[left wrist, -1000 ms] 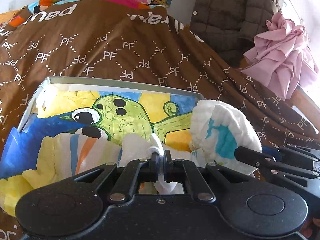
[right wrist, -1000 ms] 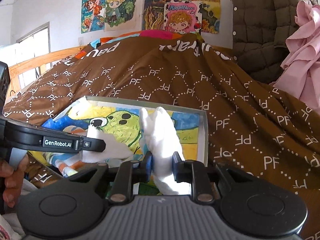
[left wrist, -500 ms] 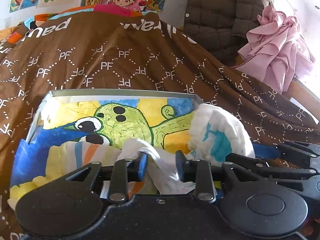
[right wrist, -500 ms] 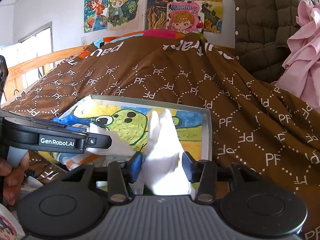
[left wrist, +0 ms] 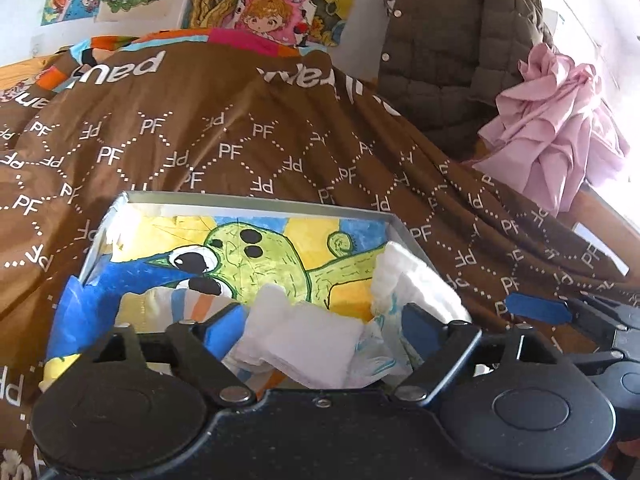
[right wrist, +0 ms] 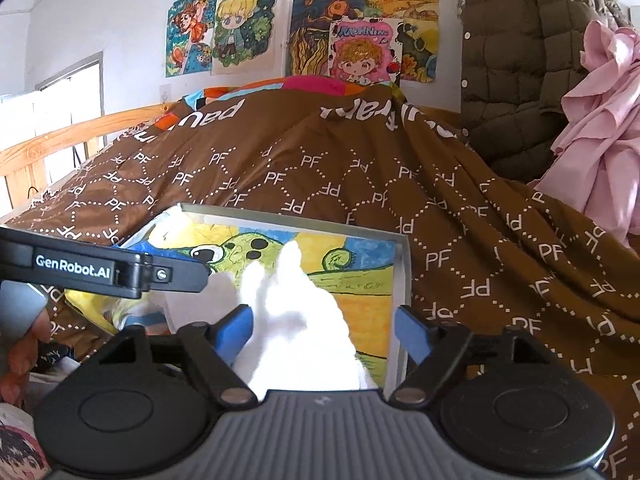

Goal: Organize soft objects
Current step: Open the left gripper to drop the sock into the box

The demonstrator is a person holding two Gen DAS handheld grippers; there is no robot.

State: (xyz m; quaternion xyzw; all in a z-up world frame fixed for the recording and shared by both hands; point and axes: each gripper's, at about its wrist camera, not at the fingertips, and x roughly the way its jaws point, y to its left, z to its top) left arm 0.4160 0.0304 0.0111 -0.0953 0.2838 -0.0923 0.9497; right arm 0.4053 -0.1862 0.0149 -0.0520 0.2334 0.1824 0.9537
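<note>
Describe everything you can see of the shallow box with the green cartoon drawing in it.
The shallow box lies open on the brown PF-patterned bedspread, its low grey walls looking like cardboard. A hand-coloured drawing of a green cartoon creature on yellow and blue lines its floor. Soft white cloths lie in its near end, one with a blue print against the right wall. Both grippers hang at the near edge, jaws opening.
</note>
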